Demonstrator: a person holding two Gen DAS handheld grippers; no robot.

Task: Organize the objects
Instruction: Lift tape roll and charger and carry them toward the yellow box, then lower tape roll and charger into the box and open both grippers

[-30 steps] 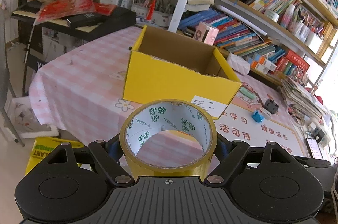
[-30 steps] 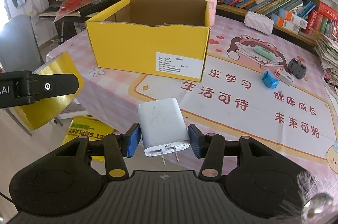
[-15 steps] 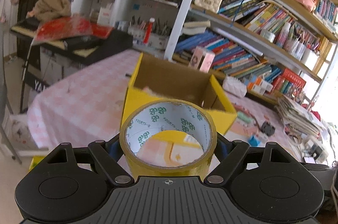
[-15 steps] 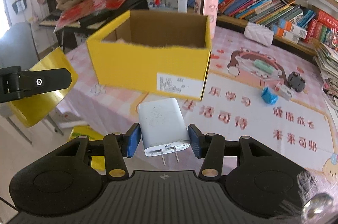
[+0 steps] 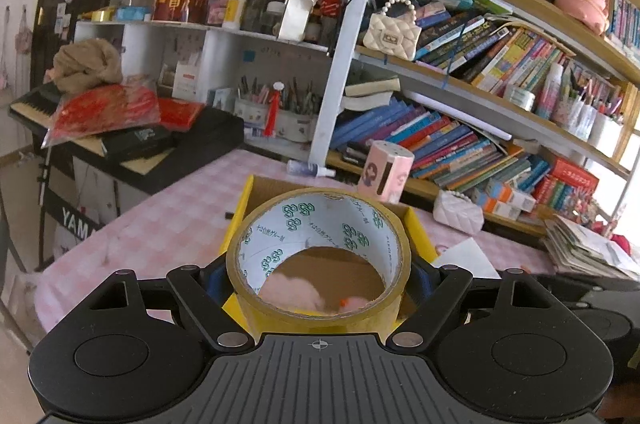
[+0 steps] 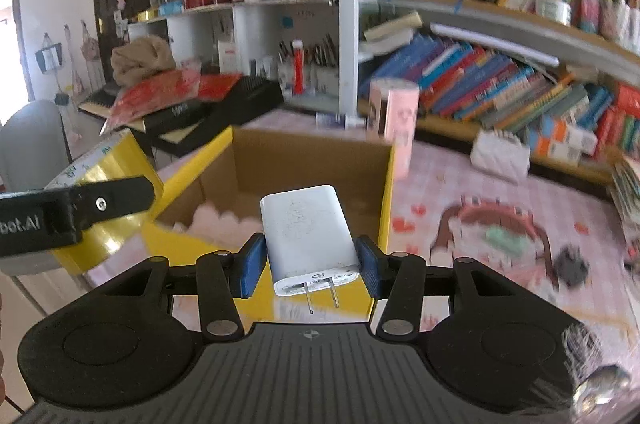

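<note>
Right wrist view: my right gripper (image 6: pixel 310 262) clamps the charger (image 6: pixel 308 232), left gripper (image 5: pixel 318 274) clamps the tape roll (image 5: pixel 318 256), box (image 6: pixel 308 164) just ahead of both

Left gripper (image 5: pixel 318 274): risen, carried with tape roll (image 5: pixel 320 232) from table's near edge to over yellow box (image 6: pixel 280 160).
Right gripper (image 6: pixel 310 260): risen, brought with charger (image 6: pixel 308 228) over box's near wall.
</note>
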